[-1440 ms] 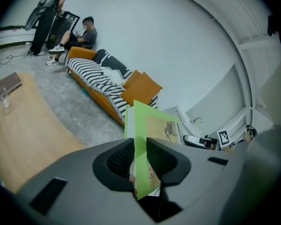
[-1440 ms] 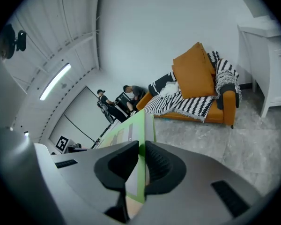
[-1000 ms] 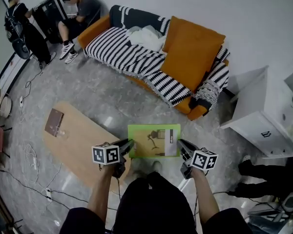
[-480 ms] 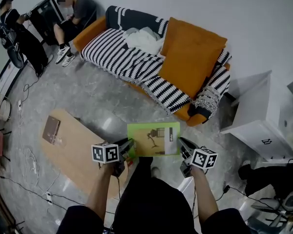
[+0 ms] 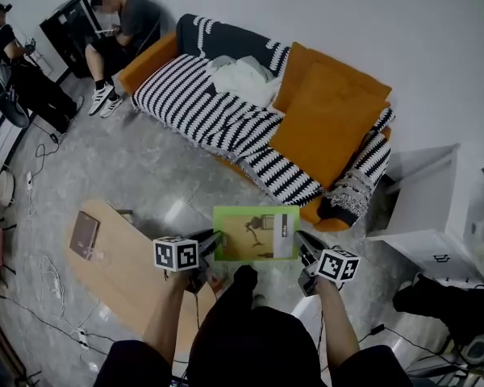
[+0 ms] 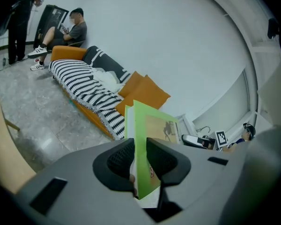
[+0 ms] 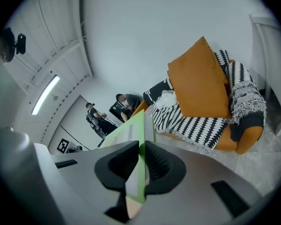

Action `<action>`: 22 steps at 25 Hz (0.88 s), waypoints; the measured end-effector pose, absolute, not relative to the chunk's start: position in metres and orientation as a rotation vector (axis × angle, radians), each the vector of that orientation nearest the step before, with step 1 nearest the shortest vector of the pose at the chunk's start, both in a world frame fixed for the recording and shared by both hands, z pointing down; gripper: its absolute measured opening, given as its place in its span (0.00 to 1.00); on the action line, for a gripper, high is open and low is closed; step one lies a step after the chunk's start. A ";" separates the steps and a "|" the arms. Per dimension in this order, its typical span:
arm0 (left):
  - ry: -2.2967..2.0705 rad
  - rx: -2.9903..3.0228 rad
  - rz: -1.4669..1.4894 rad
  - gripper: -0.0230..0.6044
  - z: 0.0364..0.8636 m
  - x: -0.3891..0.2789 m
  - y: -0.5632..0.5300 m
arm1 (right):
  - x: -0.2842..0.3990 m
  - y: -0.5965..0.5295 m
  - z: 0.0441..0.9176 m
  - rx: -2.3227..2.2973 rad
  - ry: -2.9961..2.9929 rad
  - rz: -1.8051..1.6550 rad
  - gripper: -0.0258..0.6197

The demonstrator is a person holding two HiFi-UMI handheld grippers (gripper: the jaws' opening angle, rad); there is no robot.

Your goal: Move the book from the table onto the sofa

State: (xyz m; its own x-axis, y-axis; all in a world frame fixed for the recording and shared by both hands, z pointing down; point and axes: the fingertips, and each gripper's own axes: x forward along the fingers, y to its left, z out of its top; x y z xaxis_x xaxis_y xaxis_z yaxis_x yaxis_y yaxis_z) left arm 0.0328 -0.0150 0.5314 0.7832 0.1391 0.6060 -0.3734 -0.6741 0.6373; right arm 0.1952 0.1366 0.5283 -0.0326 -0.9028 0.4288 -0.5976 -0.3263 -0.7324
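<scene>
A thin green book (image 5: 256,233) hangs flat in the air above the grey floor, held from both sides. My left gripper (image 5: 212,241) is shut on its left edge, and in the left gripper view the book (image 6: 147,144) stands edge-on between the black pads. My right gripper (image 5: 299,241) is shut on its right edge, where the book (image 7: 133,144) again shows pinched between the pads. The orange sofa (image 5: 332,123) with a black-and-white striped throw (image 5: 202,103) lies ahead, beyond a strip of floor. The wooden table (image 5: 125,268) is at my lower left.
A small brown book (image 5: 85,234) lies on the table. Two people (image 5: 117,22) are at the sofa's far left end by a black case. A white cabinet (image 5: 431,208) stands right of the sofa. Cables run along the floor at the left.
I have walked towards the sofa with the book held level in both grippers. The table has slid back to my lower left and the sofa has come nearer.
</scene>
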 end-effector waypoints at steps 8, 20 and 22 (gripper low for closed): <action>-0.147 2.165 0.819 0.18 0.531 0.064 -0.088 | 0.226 0.067 0.527 -1.941 1.573 -1.311 0.13; -0.172 2.131 0.819 0.18 0.548 0.118 -0.158 | 0.284 -0.009 0.541 -1.910 1.582 -1.345 0.13; -0.181 2.123 0.820 0.18 0.552 0.133 -0.173 | 0.301 -0.025 0.544 -1.904 1.588 -1.353 0.13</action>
